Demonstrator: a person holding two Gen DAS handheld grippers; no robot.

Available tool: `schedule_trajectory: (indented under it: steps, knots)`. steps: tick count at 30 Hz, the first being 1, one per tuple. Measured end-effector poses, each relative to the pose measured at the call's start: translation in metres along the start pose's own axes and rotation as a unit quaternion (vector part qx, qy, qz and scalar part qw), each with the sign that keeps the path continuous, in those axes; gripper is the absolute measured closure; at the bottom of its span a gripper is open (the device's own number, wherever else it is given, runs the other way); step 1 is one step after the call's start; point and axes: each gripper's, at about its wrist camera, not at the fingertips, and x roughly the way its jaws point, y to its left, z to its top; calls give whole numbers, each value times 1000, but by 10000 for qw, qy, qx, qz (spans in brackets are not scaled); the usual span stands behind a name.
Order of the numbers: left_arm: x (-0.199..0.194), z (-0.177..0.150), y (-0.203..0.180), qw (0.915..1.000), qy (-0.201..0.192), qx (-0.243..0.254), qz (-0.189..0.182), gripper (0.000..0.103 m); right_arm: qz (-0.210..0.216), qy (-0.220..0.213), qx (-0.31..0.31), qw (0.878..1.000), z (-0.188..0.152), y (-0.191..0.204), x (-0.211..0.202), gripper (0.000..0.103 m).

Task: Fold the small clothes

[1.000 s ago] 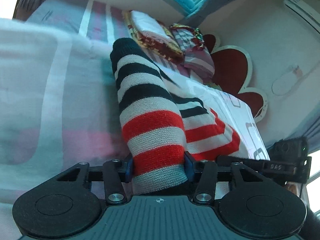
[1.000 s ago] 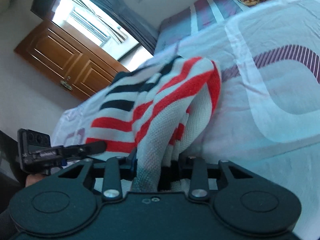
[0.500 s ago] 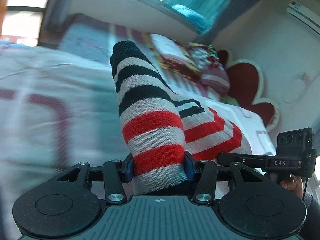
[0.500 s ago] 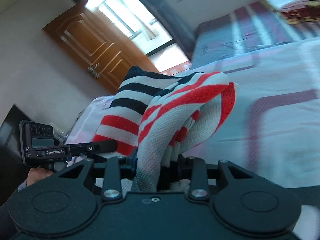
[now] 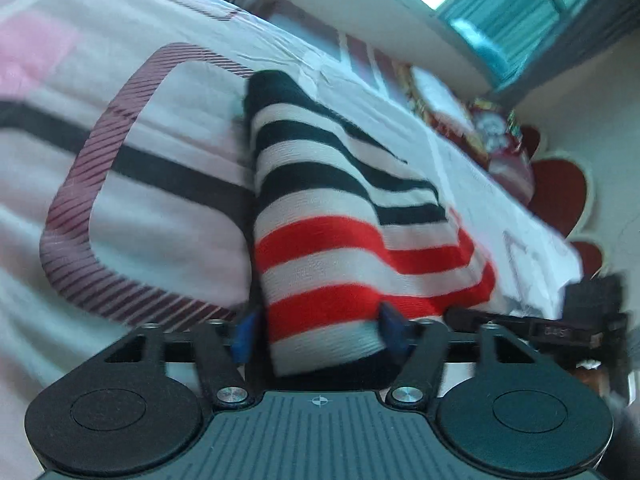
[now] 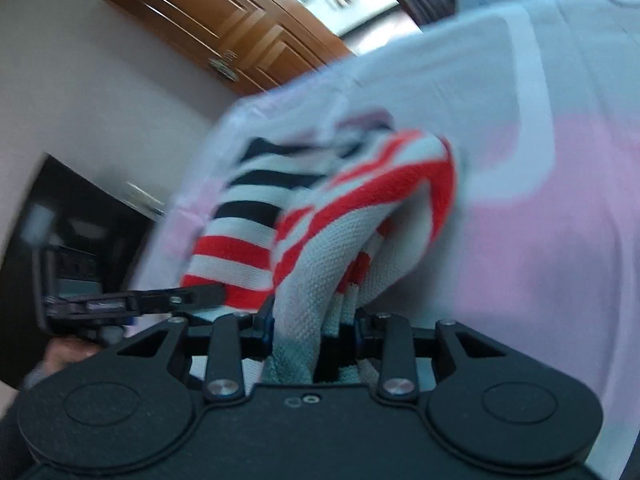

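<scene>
A knitted garment [image 5: 320, 216] with black, red and pale stripes hangs between my two grippers above the bed. My left gripper [image 5: 320, 328] is shut on one striped end, which stands up in front of the lens. My right gripper [image 6: 314, 326] is shut on the bunched other end [image 6: 360, 216]. The right gripper also shows at the right edge of the left wrist view [image 5: 560, 328]. The left gripper shows at the left of the right wrist view [image 6: 132, 300]. Both views are motion-blurred.
The bed sheet [image 5: 132, 200] is pale pink and white with dark stripes and rounded squares. Folded blankets and pillows [image 5: 472, 128] lie near a red headboard [image 5: 560, 192]. A wooden door [image 6: 224, 24] and dark furniture [image 6: 92, 216] stand beyond the bed's edge.
Both grippers have swung with the garment still held; the views now tilt down toward the bed sheet, which fills more of each frame. The grip on the cloth is unchanged.
</scene>
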Motion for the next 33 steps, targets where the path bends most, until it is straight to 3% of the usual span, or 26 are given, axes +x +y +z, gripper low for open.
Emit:
schedule_trajectory:
  steps: [3, 7, 8, 9, 10, 11, 12, 14, 16, 20, 23, 24, 25, 26, 27, 29, 33]
  knots:
    - [1, -5, -2, 9998, -184, 33, 105, 29, 590, -289, 752, 9950, -7, -35, -3, 72]
    - [-22, -9, -5, 9986, -426, 90, 299, 29, 543, -348, 832, 9944, -8, -34, -7, 70]
    - [-33, -12, -10, 9976, -556, 165, 383, 29, 491, -334, 878, 9944, -7, -35, -14, 64]
    - [-43, -16, -13, 9963, -684, 247, 449, 29, 329, -376, 809, 9955, -10, -31, -22, 60]
    - [-55, -19, -14, 9950, -813, 317, 485, 29, 39, -502, 616, 9968, -12, -25, -36, 46]
    - [-59, -21, -17, 9940, -877, 375, 534, 29, -214, -690, 404, 9966, -14, -17, -48, 41]
    - [-63, -24, -19, 9924, -932, 472, 657, 29, -402, -877, 181, 9952, -15, -9, -59, 43]
    - [-64, -28, -27, 9883, -1000, 676, 935, 29, -581, -1111, -273, 9917, -13, 10, -72, 60]
    - [-64, -37, -32, 9889, -998, 696, 850, 29, -752, -1099, -994, 9861, -16, 39, -70, 67]
    - [-56, -55, -38, 9896, -914, 745, 821, 29, -997, -696, -2070, 9708, -37, 73, -50, 68]
    - [-52, -62, -35, 9890, -958, 763, 832, 25, -1807, -417, -2683, 9453, -51, 77, -33, 75]
    - [-49, -64, -35, 9881, -975, 782, 895, 23, -2190, -434, -2873, 9314, -56, 72, -27, 69]
    - [-49, -67, -36, 9860, -1011, 872, 1001, 19, -2161, -519, -2755, 9352, -58, 65, -29, 60]
    - [-49, -69, -38, 9839, -1036, 960, 1096, 16, -2030, -538, -2382, 9482, -54, 58, -31, 60]
    - [-50, -73, -41, 9812, -1073, 1050, 1212, 15, -2013, -539, -2281, 9511, -53, 58, -33, 61]
    - [-58, -81, -48, 9744, -1187, 1252, 1444, 15, -2174, -589, -2466, 9426, -60, 63, -32, 62]
    - [-88, -106, -69, 9593, -1277, 1561, 1979, 14, -2675, -1003, -2049, 9362, -69, 72, -56, 62]
